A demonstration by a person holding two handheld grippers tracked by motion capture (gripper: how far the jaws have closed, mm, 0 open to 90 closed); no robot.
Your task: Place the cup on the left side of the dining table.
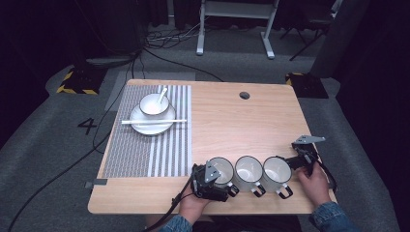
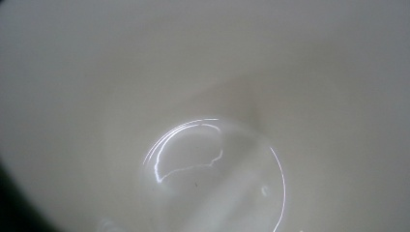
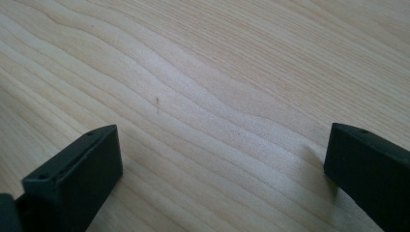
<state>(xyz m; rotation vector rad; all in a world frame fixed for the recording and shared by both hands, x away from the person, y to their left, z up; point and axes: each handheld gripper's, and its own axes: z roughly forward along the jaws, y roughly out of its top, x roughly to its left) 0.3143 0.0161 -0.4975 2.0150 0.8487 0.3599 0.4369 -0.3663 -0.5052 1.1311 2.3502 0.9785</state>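
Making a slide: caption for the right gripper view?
Open right gripper hovering over bare wooden table.

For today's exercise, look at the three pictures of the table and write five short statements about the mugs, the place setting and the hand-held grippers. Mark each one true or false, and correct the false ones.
1. Three white mugs stand in a row near the front edge of the table. True.
2. The right hand-held gripper is clamped on a mug. False: its jaws are wide apart over bare wood.
3. A bowl with a spoon in it sits on a plate. True.
4. The placemat lies on the right side of the table. False: it lies on the left.
5. The left hand-held gripper is at the leftmost mug. True.
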